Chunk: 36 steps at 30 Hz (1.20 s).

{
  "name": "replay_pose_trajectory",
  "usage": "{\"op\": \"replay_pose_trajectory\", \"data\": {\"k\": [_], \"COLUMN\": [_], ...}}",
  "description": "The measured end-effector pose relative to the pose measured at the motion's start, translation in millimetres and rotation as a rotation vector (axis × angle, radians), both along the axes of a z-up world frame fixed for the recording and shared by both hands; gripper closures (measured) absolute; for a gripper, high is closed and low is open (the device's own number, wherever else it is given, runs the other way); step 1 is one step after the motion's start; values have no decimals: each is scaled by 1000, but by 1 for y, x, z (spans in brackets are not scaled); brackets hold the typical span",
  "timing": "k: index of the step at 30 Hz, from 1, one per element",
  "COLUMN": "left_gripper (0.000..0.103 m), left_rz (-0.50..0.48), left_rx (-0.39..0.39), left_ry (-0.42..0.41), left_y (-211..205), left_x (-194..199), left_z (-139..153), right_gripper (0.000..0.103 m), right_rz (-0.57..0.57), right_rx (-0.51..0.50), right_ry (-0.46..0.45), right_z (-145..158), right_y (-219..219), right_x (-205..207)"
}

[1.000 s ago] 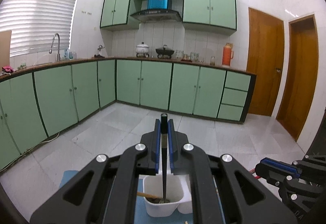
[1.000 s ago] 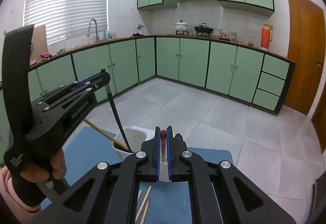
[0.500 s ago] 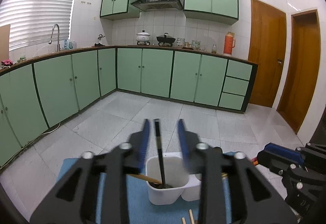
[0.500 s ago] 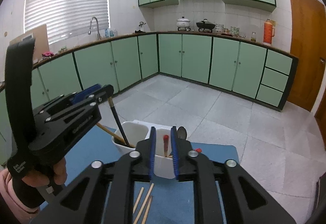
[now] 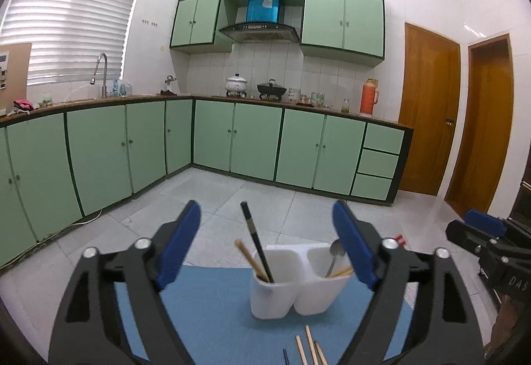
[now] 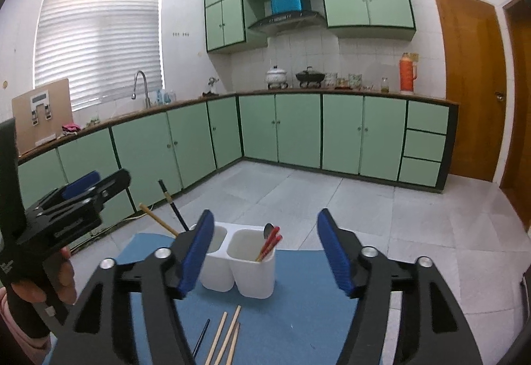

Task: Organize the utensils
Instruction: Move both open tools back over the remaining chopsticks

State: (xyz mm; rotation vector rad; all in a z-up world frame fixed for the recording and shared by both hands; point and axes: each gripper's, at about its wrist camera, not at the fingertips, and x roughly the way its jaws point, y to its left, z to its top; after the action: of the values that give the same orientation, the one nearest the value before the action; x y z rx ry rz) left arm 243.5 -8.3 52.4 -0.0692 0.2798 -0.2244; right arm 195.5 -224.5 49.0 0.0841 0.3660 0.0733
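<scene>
Fingers of left gripper (image 5: 265,245) spread and opening, pads off everything; white two-cup holder (image 5: 297,282) sits beyond, between them at 12 o'clock. Right gripper (image 6: 264,252) fingers also spread and opening, nothing pinched, same holder ahead.

Holder: white plastic, two joined cups, upright on blue mat (image 6: 298,315). Left cup, left wrist view: one black chopstick (image 5: 254,237) and one wooden chopstick (image 5: 249,257), both leaning toward 11 o'clock. Right cup: one metal spoon (image 5: 335,252); red chopsticks (image 6: 268,245), looks like two, tips overlap so not sure. Something tan also pokes out of the right cup in the left view, hard to identify.

Loose on mat at 6 o'clock of the holder: three wooden chopsticks (image 6: 229,335) side by side, one dark chopstick (image 6: 202,338) just left of them.

Mat covers the bench; bench edge mostly hidden. Room: kitchen, green cabinets (image 5: 255,139) along two walls, pale tiled floor (image 6: 365,199), window blind (image 6: 99,39), two wooden doors (image 5: 428,112), range hood, sink tap, two pots and an orange thermos (image 6: 407,73) on the far counter.
</scene>
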Motion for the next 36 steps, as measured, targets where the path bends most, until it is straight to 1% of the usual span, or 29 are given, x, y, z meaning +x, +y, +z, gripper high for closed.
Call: {"op": "replay_pose_trajectory", "data": {"k": [1,2,4,5,7,10,15,19,21,26,30,33,36], "left_gripper": [18,17,14,13,12,10,9,9,9,9,9,9,9], "left_rz": [-2,-5,-6,-7,-8,-7,-9,-10,-10,-19,-29,-40,-41], "left_rx": [-1,-3,-1,0,9,18,37,46,59,129,155,179,198], "left_ry": [1,4,16,19,31,49,88,134,152,217,271,312,340], "left_y": [2,4,7,7,10,12,16,18,18,15,13,13,12], "left_x": [-9,-15,-29,-33,-47,-63,-82,-97,-102,-120,-133,-143,-148], "left_z": [-2,-4,-9,-11,-17,-27,-41,-58,-66,-98,-120,-137,-148], "right_gripper": [26,23,14,13,6,6,6,6,6,6,7,10,17], "right_rz": [-6,-16,-36,-43,-59,-81,-74,-63,-56,-36,-22,-21,-9], "right_rx": [1,4,13,17,23,27,52,54,55,43,27,17,11], "right_ry": [-7,-17,-26,-30,-38,-44,-4,30,62,138,191,237,277], "right_z": [0,-2,-6,-8,-13,-22,-38,-53,-64,-93,-119,-138,-155], "right_y": [-1,-2,-4,-5,-6,-7,-7,0,5,20,30,35,40], "right_x": [-5,-14,-28,-33,-44,-60,-74,-86,-92,-103,-114,-120,-128]}}
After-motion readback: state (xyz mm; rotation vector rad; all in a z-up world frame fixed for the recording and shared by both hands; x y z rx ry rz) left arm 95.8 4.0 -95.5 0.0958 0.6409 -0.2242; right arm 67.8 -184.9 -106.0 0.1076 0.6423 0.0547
